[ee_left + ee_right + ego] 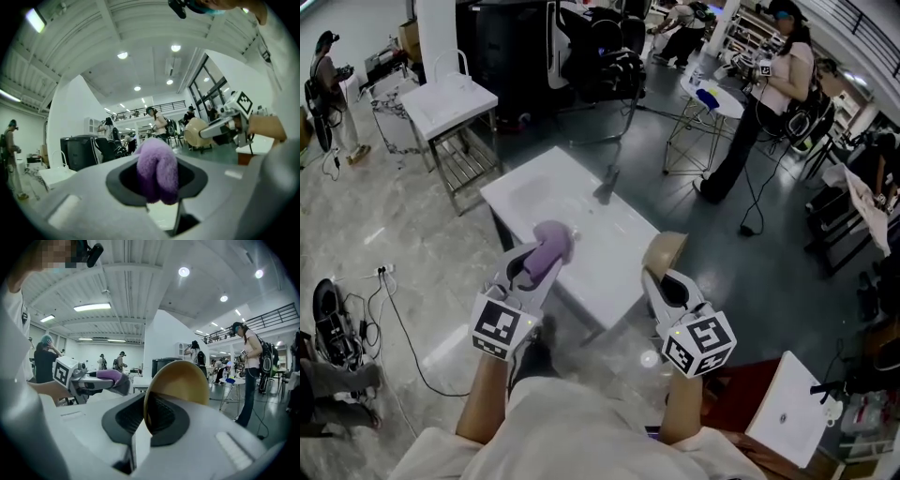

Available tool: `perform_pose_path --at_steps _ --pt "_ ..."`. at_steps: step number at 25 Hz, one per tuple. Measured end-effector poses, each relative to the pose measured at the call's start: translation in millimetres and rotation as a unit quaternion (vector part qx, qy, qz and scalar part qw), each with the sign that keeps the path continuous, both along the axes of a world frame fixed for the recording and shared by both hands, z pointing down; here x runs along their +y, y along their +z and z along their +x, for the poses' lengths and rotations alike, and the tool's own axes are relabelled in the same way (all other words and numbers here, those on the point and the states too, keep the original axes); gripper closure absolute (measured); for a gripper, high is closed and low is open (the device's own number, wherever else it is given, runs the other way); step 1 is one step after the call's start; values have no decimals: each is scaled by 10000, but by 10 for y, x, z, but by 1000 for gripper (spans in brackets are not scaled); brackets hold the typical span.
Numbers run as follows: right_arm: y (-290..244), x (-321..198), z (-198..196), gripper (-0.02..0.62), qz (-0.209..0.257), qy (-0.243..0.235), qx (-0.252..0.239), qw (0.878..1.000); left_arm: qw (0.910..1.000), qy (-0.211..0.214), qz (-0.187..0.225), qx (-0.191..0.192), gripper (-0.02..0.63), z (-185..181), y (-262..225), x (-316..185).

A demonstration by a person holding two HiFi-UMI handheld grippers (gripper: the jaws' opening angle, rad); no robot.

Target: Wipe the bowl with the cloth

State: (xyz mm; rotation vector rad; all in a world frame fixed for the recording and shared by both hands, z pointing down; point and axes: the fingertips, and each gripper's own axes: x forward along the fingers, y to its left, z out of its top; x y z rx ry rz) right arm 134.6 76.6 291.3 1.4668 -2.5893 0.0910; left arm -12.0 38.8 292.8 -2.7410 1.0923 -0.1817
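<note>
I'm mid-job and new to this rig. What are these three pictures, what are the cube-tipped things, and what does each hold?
No robot arm here: a person holds a two-jaw gripper in each hand; the marker cubes belong to them. The head view looks down from the person's head. The two gripper views come from cameras riding on each gripper, looking along its jaws. The left gripper is shut on a purple cloth. The right gripper is shut on the rim of a tan bowl. Both are held up over a white table; cloth and bowl are apart.
</note>
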Motion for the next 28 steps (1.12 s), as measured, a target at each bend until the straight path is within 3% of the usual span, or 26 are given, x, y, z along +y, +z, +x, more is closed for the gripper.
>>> perform_pose_path --at_steps 10,16,28 --pt "-184 188 -137 581 164 31 345 9993 9998 59 100 161 486 -17 -273 197" --pt "-223 231 -114 581 155 54 299 9994 9994 236 159 177 485 93 -332 272" --pt "-162 53 -119 581 101 40 232 9997 9997 181 132 57 485 103 -296 92"
